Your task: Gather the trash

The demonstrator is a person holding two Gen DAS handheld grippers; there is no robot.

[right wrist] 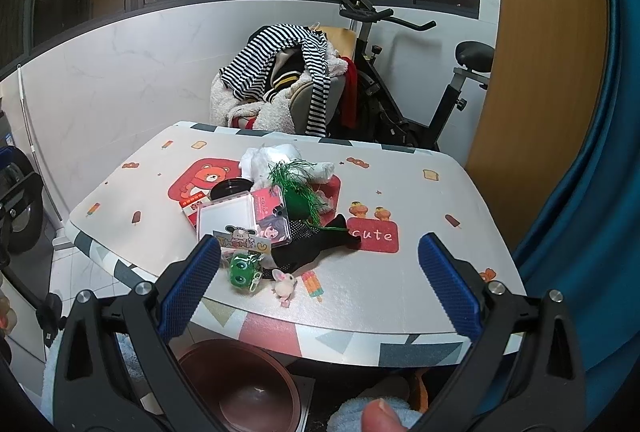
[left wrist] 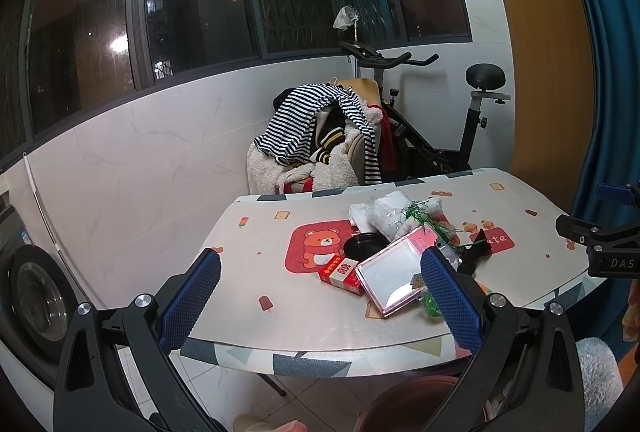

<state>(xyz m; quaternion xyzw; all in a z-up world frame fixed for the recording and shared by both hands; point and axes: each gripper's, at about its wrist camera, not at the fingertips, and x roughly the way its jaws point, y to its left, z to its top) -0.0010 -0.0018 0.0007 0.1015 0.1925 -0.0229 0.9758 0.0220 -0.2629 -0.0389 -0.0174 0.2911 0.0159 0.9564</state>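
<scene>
The left gripper point(left wrist: 320, 294) is spread wide and holds nothing; its two blue ribbed pads point(left wrist: 191, 298) hang above the near edge of the white tabletop with cartoon prints point(left wrist: 304, 316). The right gripper point(right wrist: 319, 286) is also released and empty, over the near edge of the same tabletop point(right wrist: 400, 284). All the trash lies in one heap ahead of both grippers, near the middle of the tabletop. In the left wrist view, the heap is ahead and a little to the right: a flat clear plastic case with a pink rim point(left wrist: 390, 272) lies just beside the right pad, and a red cardboard packet point(left wrist: 340, 274) touches its left side. Behind them are a round black lid point(left wrist: 365, 245), crumpled white plastic wrapping point(left wrist: 384, 212) and a bunch of green plastic strands point(left wrist: 424, 218). In the right wrist view, the same clear case point(right wrist: 228, 218) is just ahead of the left pad, with a green round frog toy point(right wrist: 242, 268) and a small white plush mouse point(right wrist: 285, 286) close to the near edge, between the pads. A black piece of cloth point(right wrist: 316, 246) lies beside them, near a red label printed "cute" point(right wrist: 374, 235). Below the tabletop, a dark red round basin point(right wrist: 244, 388) stands on the floor, under the right gripper.
</scene>
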